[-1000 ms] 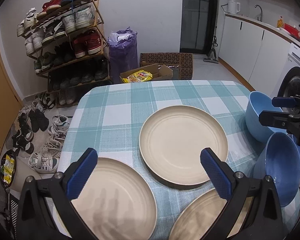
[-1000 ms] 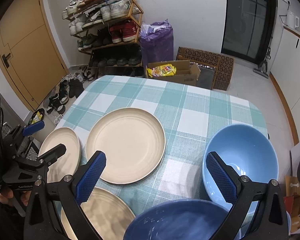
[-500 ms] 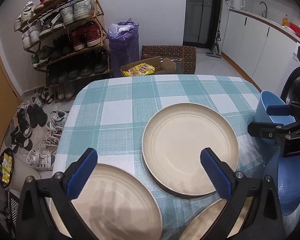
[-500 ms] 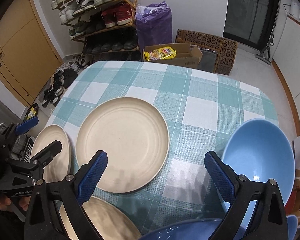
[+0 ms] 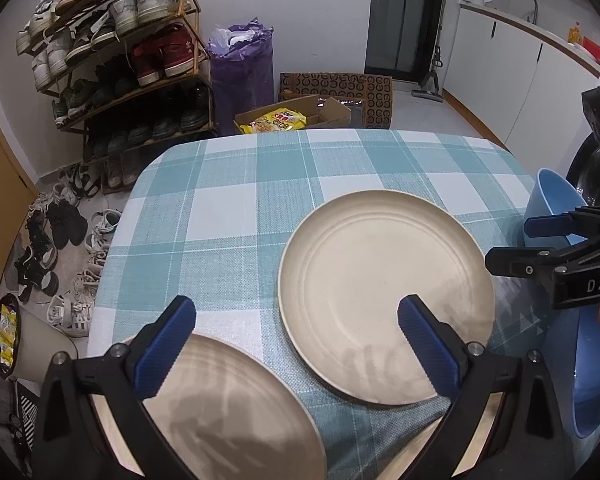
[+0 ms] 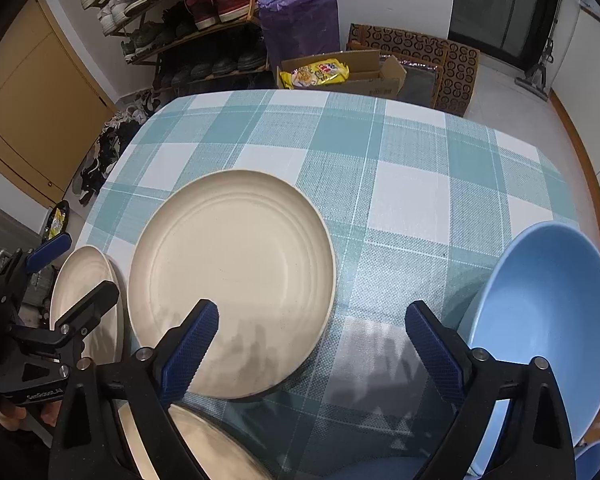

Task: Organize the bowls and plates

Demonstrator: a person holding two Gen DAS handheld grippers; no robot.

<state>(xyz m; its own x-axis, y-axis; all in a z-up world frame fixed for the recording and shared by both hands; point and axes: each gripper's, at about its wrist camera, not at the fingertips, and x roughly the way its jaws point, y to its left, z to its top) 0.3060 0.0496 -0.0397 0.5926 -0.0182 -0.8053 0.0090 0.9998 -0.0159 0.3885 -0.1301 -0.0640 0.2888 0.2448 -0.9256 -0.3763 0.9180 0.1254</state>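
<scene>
1. Plates and bowls sit spread over the checked cloth of the worktop (image 6: 420, 184): a large cream plate (image 6: 232, 280) lies flat near the middle, apart from the rest.
2. A second cream plate (image 5: 236, 412) lies at the near left corner, and a third cream plate (image 6: 204, 448) shows only as a rim at the near edge.
3. A blue bowl (image 6: 548, 328) stands at the right edge of the cloth, with another blue bowl (image 5: 556, 200) just beyond it.
4. Right tongs (image 6: 312, 356) hang over the bare cloth between the large plate and the blue bowl; the jaws stand wide, have just been closing a little, and nothing is between them.
5. Left tongs (image 5: 296, 348) hover wide apart and empty above the near left plate and the large plate's near rim.
6. A shoe rack (image 5: 116, 60) and a cardboard box (image 6: 340, 72) stand on the floor beyond the worktop.
</scene>
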